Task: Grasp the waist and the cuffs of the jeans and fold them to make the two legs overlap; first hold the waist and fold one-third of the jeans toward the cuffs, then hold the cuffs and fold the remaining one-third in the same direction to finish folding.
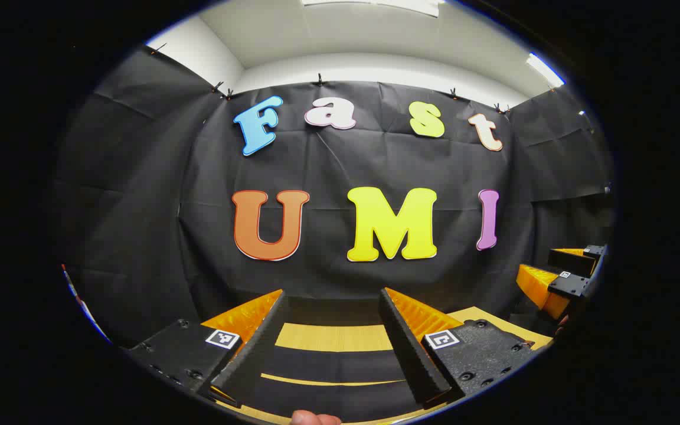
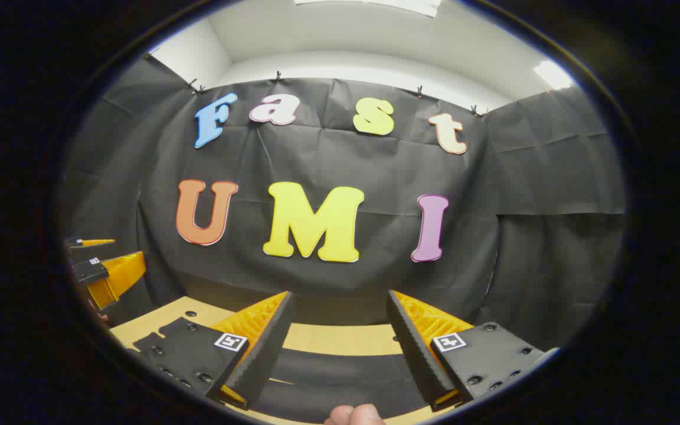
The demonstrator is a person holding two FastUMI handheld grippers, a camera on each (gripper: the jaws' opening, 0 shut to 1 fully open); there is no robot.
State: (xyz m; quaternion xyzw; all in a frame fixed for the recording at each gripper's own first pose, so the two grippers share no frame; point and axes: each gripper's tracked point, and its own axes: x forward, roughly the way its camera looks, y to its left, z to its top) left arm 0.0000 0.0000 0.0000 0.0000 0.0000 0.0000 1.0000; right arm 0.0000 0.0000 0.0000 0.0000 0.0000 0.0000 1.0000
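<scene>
Your left claw [image 1: 333,342] hangs released above the desk [image 1: 333,337], its two fingers spread well apart with nothing between them, pointing at the black cloth wall [image 1: 139,224] at the back of the booth. In the left gripper view a dark cloth lies on the desk below the fingers, crossed by thin pale strips of the wooden top; it sits where the jeans [image 1: 340,366] should be, but it is too dark and too cut off to tell waist from cuffs. A fingertip [image 1: 314,418] of your hand peeks in at the bottom edge of that view. At the far right of the same view you can see your right claw [image 1: 558,277], held beside the left one and apart from it. In the right gripper view your right claw [image 2: 337,348] is likewise released, fingers wide and gripping nothing, aimed at the same wall. The same dark cloth, taken as the jeans [image 2: 340,378], spreads on the desk [image 2: 334,339] under and between its fingers, and neither finger touches it as far as can be seen. A bit of your hand [image 2: 355,415] shows at the bottom edge. Your left claw [image 2: 101,268] appears at the far left there. Above the wall runs a white ceiling [image 1: 340,35] with light panels.
</scene>
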